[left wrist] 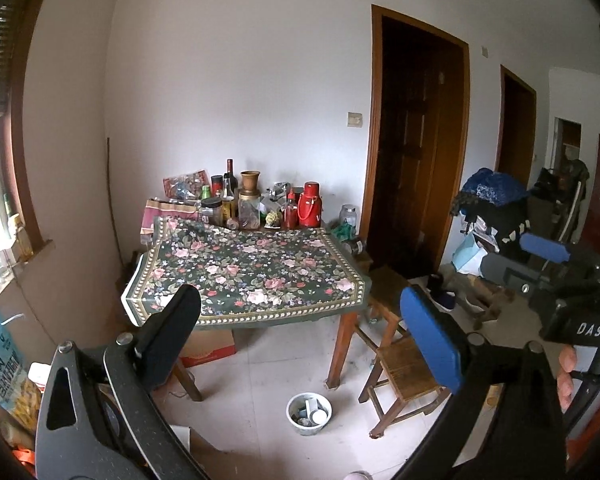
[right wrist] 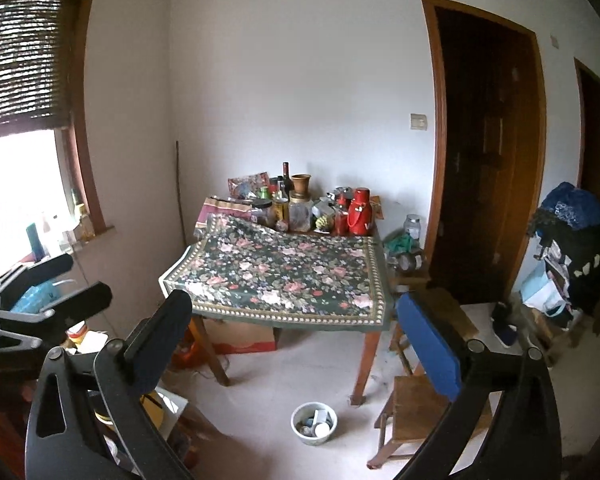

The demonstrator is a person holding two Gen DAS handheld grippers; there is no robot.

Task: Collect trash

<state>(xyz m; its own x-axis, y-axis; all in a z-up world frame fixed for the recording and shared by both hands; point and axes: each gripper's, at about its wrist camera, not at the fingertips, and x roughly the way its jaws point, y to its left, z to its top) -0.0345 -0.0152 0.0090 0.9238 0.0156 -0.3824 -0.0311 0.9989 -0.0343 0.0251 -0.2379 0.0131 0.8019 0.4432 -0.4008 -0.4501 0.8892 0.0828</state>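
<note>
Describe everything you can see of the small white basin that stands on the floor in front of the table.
The white basin is round and shallow, with a pale rim; it looks like plastic or enamel. It stands upright on the light tiled floor, just in front of the wooden table leg and left of the low wooden stool. Inside lie several small pieces, among them a white cup-like item and grey scraps, too small to name. Nothing else touches it.

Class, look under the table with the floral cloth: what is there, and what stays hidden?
Under the table sits a cardboard box with a red band on the floor. The hanging floral cloth covers its top, so its contents cannot be seen.
</note>
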